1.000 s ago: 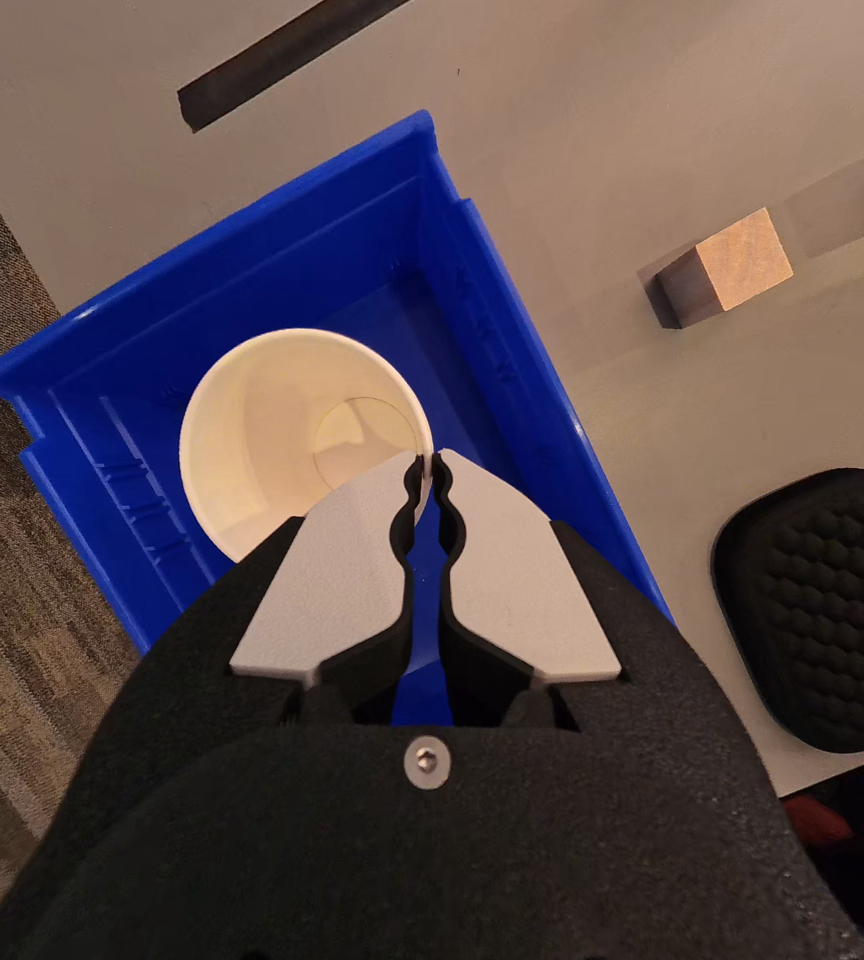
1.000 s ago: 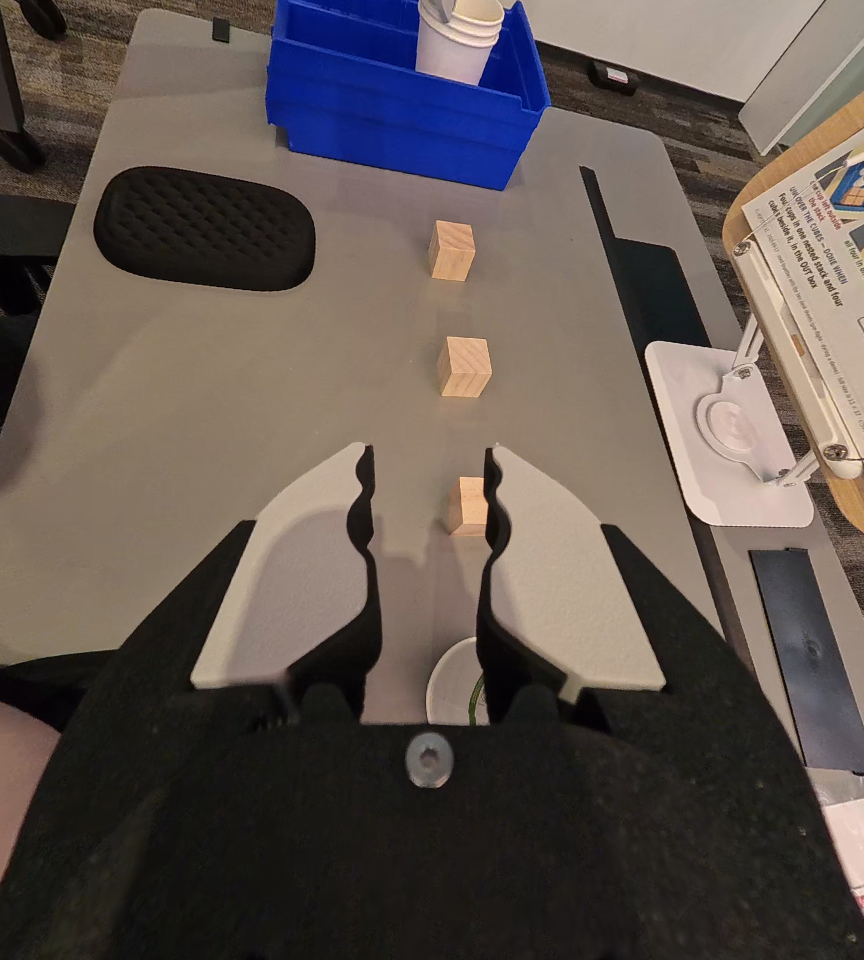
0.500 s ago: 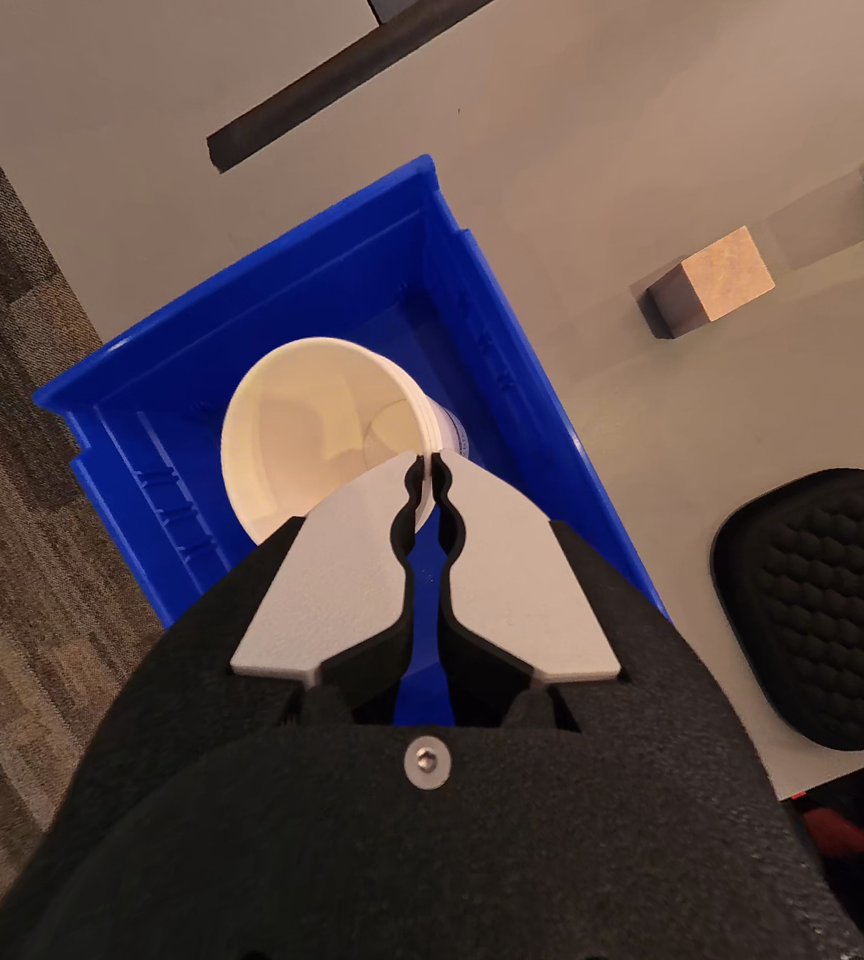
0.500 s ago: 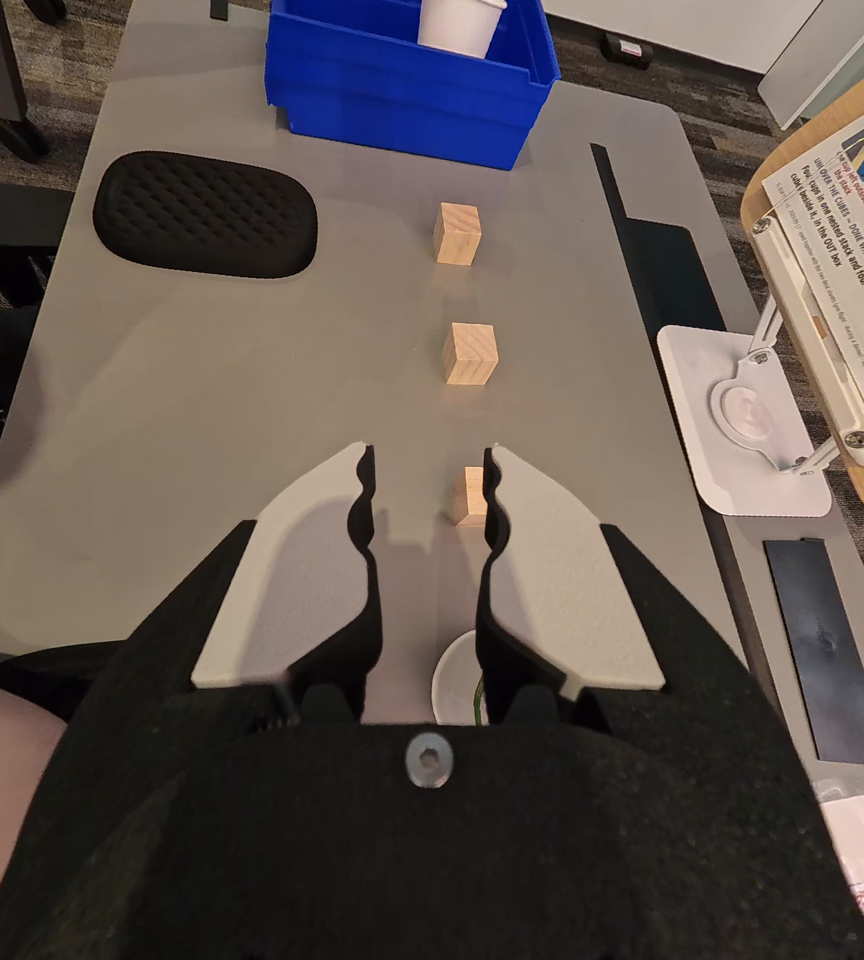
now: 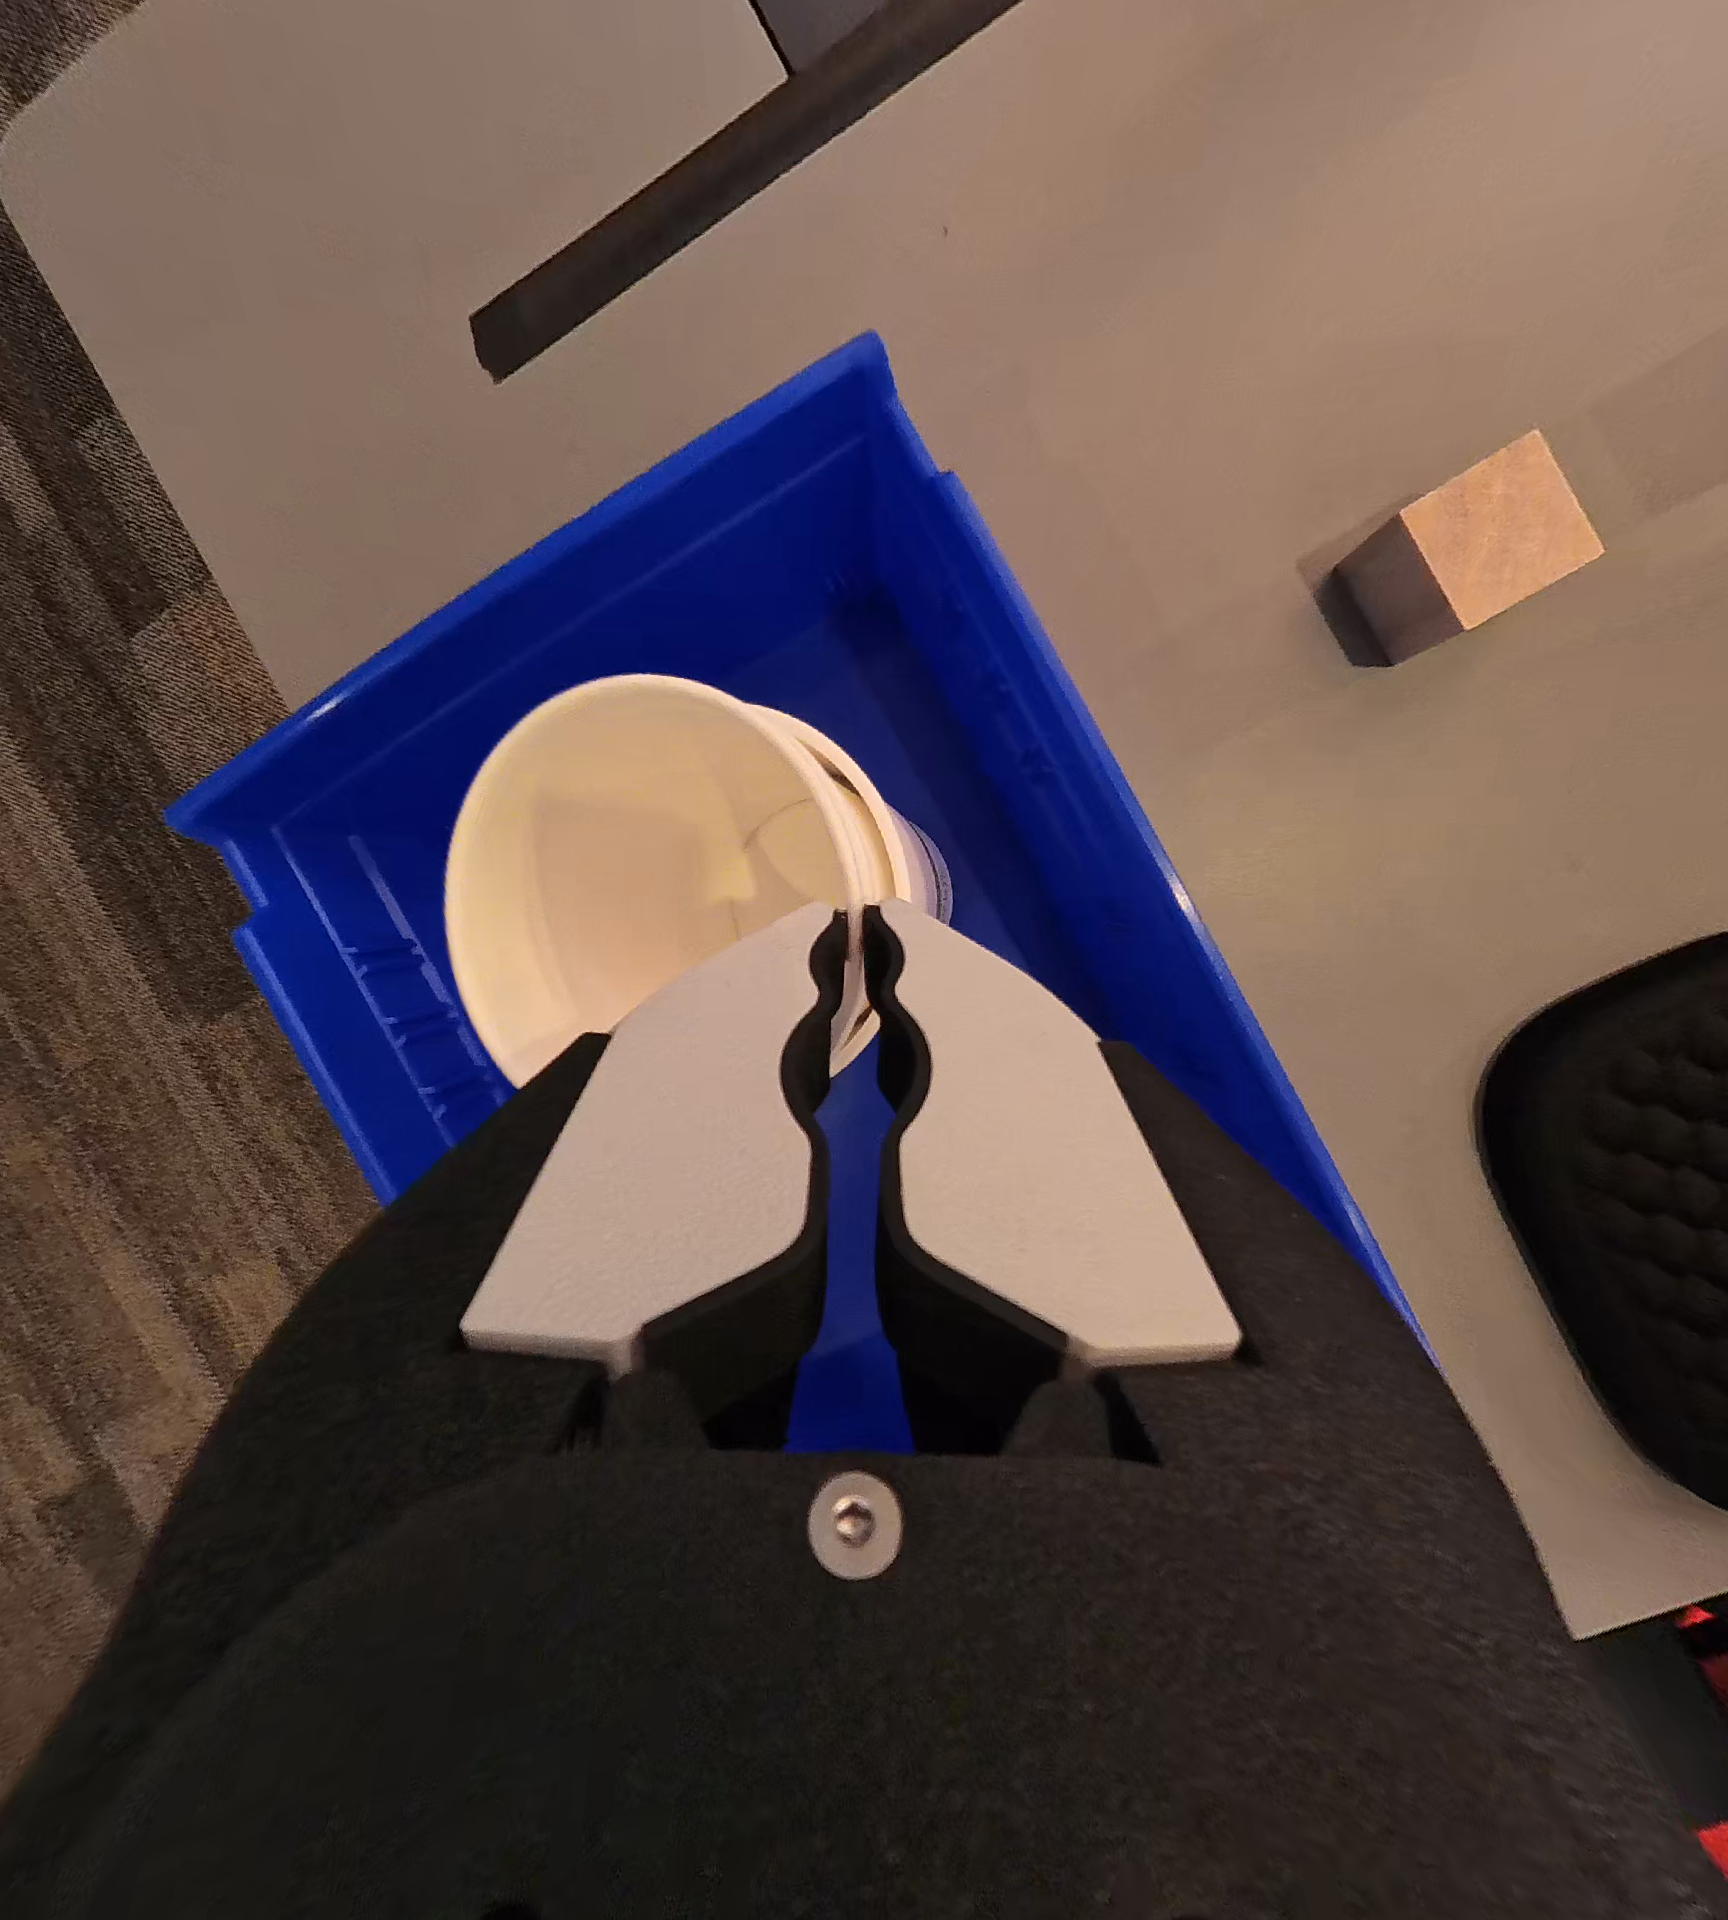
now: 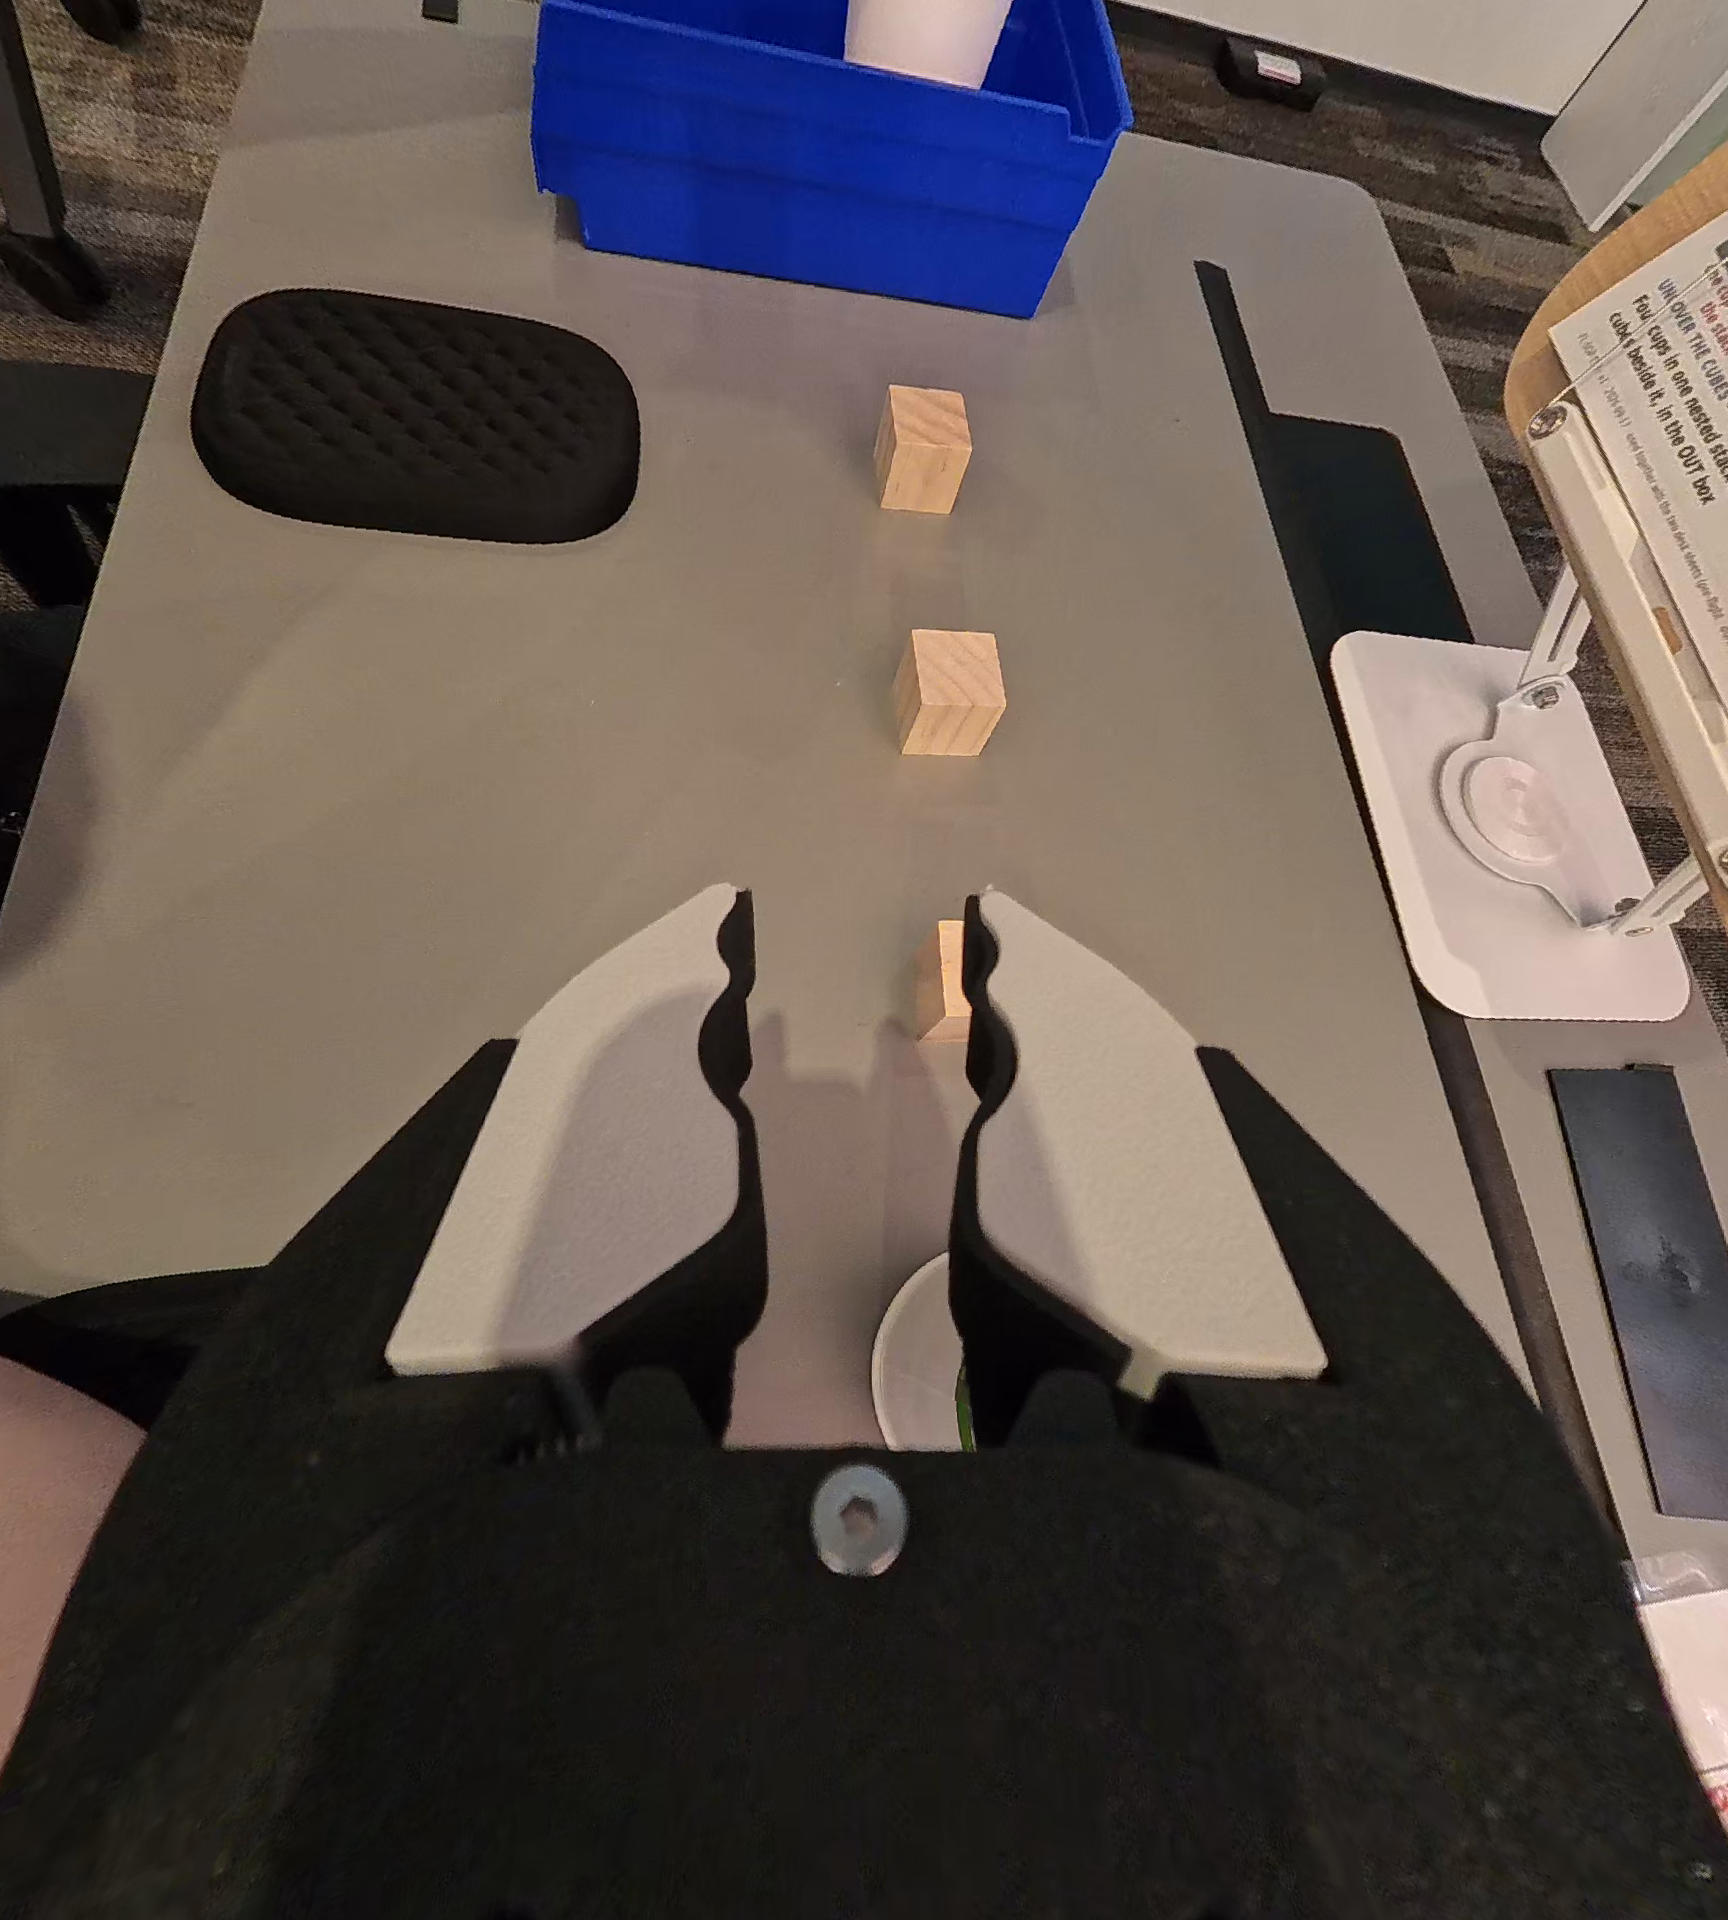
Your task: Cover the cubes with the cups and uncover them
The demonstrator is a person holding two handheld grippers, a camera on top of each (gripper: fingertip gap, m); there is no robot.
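My left gripper [image 5: 855, 916] is shut on the rim of a nested stack of white paper cups [image 5: 631, 862] and holds it tilted above the blue bin [image 5: 1047, 790]. The stack also shows in the right wrist view [image 6: 917, 42], over the bin [image 6: 808, 166] at the far end. Three wooden cubes lie in a row on the grey table [image 6: 372, 779]: far [image 6: 924, 449], middle [image 6: 948, 691], near [image 6: 941, 982]. One cube shows in the left wrist view [image 5: 1473, 545]. My right gripper [image 6: 858, 904] is open and empty above the table. An upside-down white cup [image 6: 917, 1361] stands below it, partly hidden.
A black padded rest [image 6: 413, 416] lies at the table's far left, also in the left wrist view [image 5: 1670, 1216]. A white stand base [image 6: 1504, 821] and a tilted printed sheet [image 6: 1691, 436] are at the right. A dark slot [image 5: 735, 177] runs along the table.
My left gripper has lifted the cup stack higher out of the bin and tilted it. The right gripper has drifted slightly forward and stayed open.
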